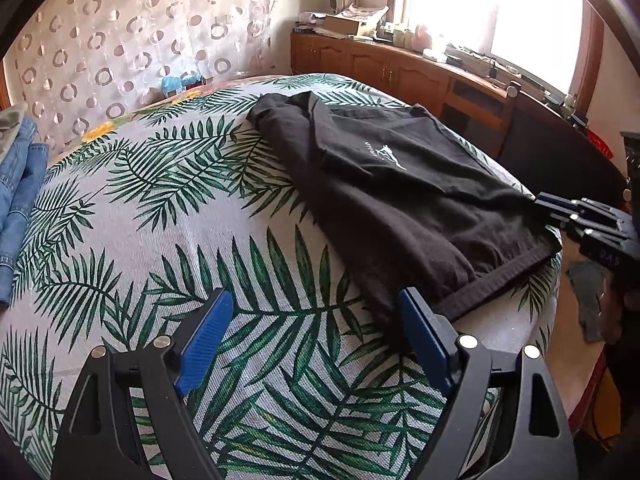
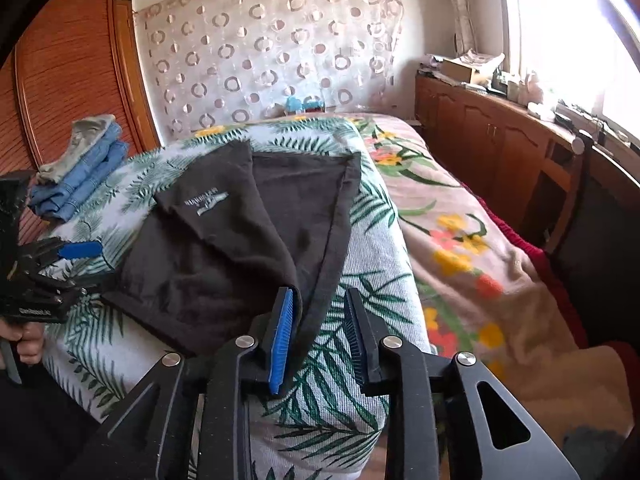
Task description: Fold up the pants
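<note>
I see both grippers' fingers open, left gripper and right gripper at the black pants' hem by the bed's near edge.

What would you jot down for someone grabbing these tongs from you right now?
Left tongs: open, empty, low over the leaf-print cover beside the waistband.
Right tongs: open, straddling the near edge of the black pants, not gripping.
Pants lie folded lengthwise on the bed, logo up; a folded blue jeans stack sits at the far side.
Left: fold the pants across and tidy.
</note>
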Motion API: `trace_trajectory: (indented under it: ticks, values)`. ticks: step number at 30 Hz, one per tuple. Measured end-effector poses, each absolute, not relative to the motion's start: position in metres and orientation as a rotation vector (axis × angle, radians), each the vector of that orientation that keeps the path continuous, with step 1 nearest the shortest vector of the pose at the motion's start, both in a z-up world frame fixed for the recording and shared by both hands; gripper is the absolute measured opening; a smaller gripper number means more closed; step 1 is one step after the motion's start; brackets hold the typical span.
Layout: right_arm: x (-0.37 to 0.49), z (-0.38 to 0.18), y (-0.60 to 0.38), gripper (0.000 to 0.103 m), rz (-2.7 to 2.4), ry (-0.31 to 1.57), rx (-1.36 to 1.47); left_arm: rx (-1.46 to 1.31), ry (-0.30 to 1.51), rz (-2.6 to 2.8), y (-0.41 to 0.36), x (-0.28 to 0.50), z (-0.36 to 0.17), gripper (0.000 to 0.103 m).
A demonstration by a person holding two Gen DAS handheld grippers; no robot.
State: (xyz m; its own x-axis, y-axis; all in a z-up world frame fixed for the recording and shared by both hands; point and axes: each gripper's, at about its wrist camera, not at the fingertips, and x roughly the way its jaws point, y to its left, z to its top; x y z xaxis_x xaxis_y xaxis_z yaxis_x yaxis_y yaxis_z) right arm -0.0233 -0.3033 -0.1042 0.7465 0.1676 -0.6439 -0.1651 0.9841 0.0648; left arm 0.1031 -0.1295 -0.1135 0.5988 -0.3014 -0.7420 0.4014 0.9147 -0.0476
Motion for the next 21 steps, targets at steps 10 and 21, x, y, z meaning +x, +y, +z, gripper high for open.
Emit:
trace_trajectory:
  ticks: [10,21]
  values:
    - [-0.022,-0.088,-0.309,0.028,0.194,0.674,0.003,0.112,0.79,-0.396,-0.124,0.098,-0.101,0.086]
    - [-0.007,-0.067,-0.273,0.042,0.291,0.604,-0.065,0.06,0.703,-0.346,-0.101,0.091,-0.079,0.086]
